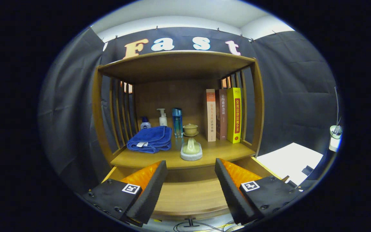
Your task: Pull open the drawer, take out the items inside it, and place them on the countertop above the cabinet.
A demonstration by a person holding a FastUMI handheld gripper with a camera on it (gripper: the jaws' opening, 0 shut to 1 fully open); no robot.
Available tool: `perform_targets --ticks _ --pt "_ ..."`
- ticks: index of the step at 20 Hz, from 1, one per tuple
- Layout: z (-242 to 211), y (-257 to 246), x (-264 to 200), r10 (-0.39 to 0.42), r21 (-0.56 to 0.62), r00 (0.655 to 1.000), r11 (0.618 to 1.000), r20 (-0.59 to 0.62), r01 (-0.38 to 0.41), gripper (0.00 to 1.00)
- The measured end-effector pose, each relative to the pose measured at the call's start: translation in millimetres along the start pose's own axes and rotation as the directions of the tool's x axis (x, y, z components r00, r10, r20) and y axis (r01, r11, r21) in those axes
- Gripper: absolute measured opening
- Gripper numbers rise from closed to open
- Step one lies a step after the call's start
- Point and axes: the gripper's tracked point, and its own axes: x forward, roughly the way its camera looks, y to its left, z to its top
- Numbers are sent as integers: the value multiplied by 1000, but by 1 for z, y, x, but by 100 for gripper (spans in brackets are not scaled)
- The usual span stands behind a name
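Note:
A wooden cabinet stands ahead with its drawer (188,196) pulled out beneath the countertop (217,154). My gripper (191,169) hovers above the drawer, open, with nothing between its fingers. On the countertop just beyond the fingers sits a small pale green figure on a round stone base (191,149). A folded blue towel (150,138) lies to its left. The drawer floor that shows between the fingers is bare wood; the rest is hidden behind them.
At the back of the shelf stand a small white-and-blue bottle (145,123), a pump bottle (162,117), a blue bottle (177,121) and a lidded tea cup (190,129). Three books (224,115) stand upright at the right. A white table (290,161) lies right of the cabinet.

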Motion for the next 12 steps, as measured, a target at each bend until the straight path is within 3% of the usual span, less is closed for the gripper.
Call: perform_targets --ticks 12 --pt "-69 2 -62 -15 -108 1000 994 21 17 96"
